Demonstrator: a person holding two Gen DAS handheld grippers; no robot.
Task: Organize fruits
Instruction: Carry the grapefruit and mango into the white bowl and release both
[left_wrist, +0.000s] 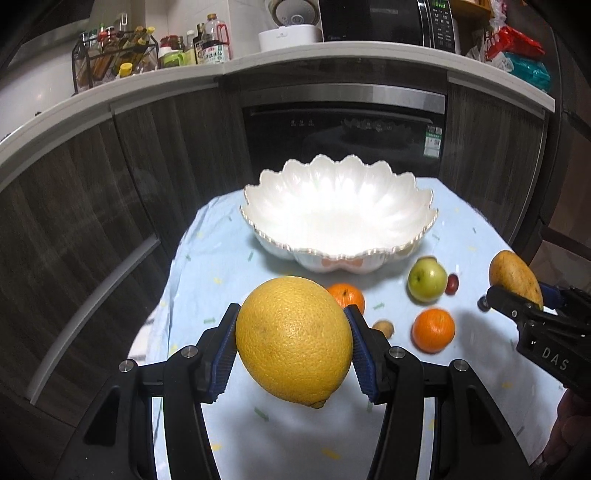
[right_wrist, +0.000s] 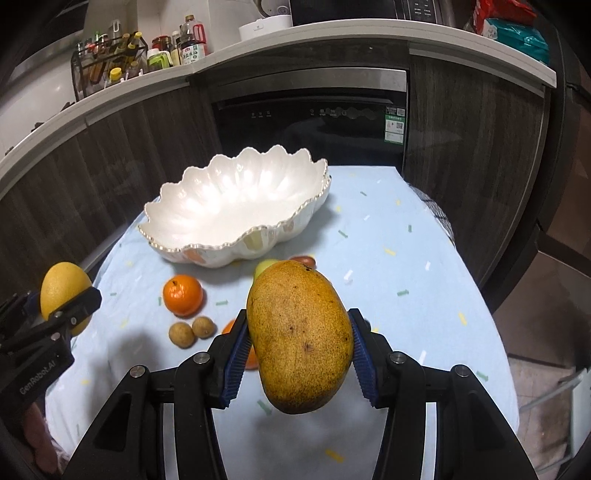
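Left gripper (left_wrist: 293, 350) clamps the yellow grapefruit (left_wrist: 293, 341), right gripper (right_wrist: 299, 354) the mango (right_wrist: 301, 339), both clear above the cloth. I should lower each gently (one at a time) into the white bowl (left_wrist: 406, 192), avoiding its scalloped rim.

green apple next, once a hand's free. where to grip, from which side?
Grip the green apple across its widest middle, coming from above and the near side. It sits upright, stem dimple up, so the round flanks give the pads even contact. Set the jaw line diagonal: a small red fruit sits close on its right, and the bowl crowds the far side. Both tongs are full now.
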